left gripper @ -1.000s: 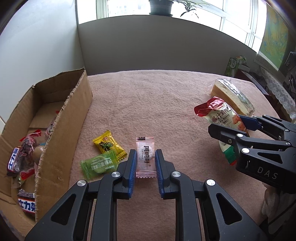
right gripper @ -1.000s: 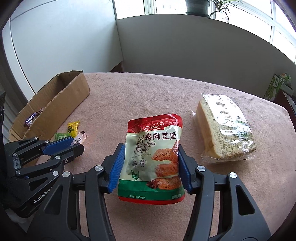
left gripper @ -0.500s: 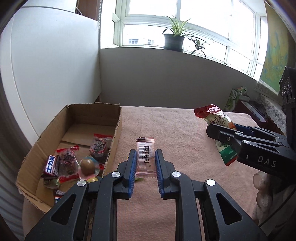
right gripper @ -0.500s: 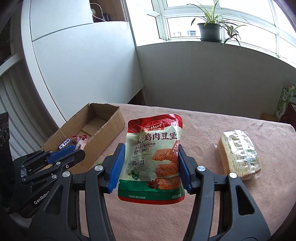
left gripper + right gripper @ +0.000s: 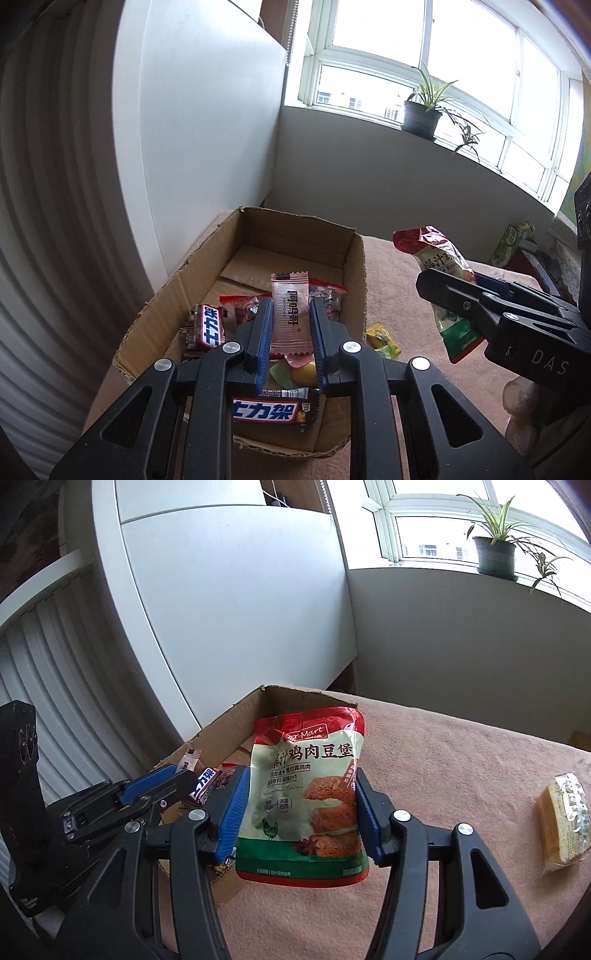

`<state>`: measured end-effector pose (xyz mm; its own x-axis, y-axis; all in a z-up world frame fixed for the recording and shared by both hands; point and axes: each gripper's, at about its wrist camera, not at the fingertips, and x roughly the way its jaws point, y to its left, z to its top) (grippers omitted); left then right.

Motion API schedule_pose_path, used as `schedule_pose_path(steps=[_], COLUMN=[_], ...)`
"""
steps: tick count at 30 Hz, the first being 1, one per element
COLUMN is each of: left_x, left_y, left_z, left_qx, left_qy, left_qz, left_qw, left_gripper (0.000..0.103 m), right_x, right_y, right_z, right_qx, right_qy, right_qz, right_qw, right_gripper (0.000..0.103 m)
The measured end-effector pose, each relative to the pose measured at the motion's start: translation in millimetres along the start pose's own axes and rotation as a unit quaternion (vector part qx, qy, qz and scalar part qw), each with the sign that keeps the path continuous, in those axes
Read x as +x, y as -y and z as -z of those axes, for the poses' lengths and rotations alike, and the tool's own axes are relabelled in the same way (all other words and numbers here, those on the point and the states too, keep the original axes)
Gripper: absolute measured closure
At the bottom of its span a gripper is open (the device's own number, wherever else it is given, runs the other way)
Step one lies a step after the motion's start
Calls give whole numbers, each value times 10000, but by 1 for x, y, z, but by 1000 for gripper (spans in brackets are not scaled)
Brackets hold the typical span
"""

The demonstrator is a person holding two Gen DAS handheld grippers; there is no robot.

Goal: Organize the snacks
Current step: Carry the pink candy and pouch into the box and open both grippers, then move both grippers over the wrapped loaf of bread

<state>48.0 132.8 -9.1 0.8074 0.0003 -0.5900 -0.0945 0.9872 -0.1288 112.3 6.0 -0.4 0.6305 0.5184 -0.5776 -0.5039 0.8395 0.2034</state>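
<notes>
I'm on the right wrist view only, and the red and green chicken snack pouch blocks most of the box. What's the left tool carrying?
Observer: The left tool is shut on a pink translucent sweet wrapper, above the brown cardboard box.
Operator: Any snacks outside the box?
Observer: A small yellow packet and a green packet lie on the pink cloth by its right wall.
Operator: Room inside?
Observer: The far floor is bare; chocolate bars and red-wrapped sweets crowd the near half.
</notes>
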Motion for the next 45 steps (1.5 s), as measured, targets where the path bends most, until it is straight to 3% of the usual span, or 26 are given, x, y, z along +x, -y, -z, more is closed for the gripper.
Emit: schedule_pose_path(steps=[9,16,20,21,22,23,25,35,45], left_x=[15,23,24,25,26,25,22,15,4], left_y=[-27,-45,-49,-50,-50,-51,-50,-44,-27], left_z=[0,2,4,4,5,5,4,3,0], left_qx=[-193,-298,-332,-336,-356,-389,-383,-424,-387], left_qy=[-122,-228,-282,-286,-303,-297,-193,-26,154], left_qz=[-284,-400,-396,-386,-405,-409,-382,-254,-115], left_qw=[9993,9985,9983,9983,9981,9980,9983,9988,9991], left_gripper=[85,85,84,83,74,57,47,47,47], right_x=[67,85,89,89,87,84,80,37,16], right_y=[-31,-35,-32,-31,-30,-29,-26,8,78], right_z=[-12,-20,-19,-19,-19,-19,-20,-17,12], right_qx=[-308,-173,-33,4,45,76,102,207,1052], right_qy=[-342,-397,-440,-426,-393,-359,-339,-168,-312], right_qz=[34,-50,-156,-177,-188,-203,-214,-123,-102], right_qw=[9989,9991,9989,9989,9990,9991,9991,9996,9939], right_gripper=[47,44,26,18,14,10,9,9,10])
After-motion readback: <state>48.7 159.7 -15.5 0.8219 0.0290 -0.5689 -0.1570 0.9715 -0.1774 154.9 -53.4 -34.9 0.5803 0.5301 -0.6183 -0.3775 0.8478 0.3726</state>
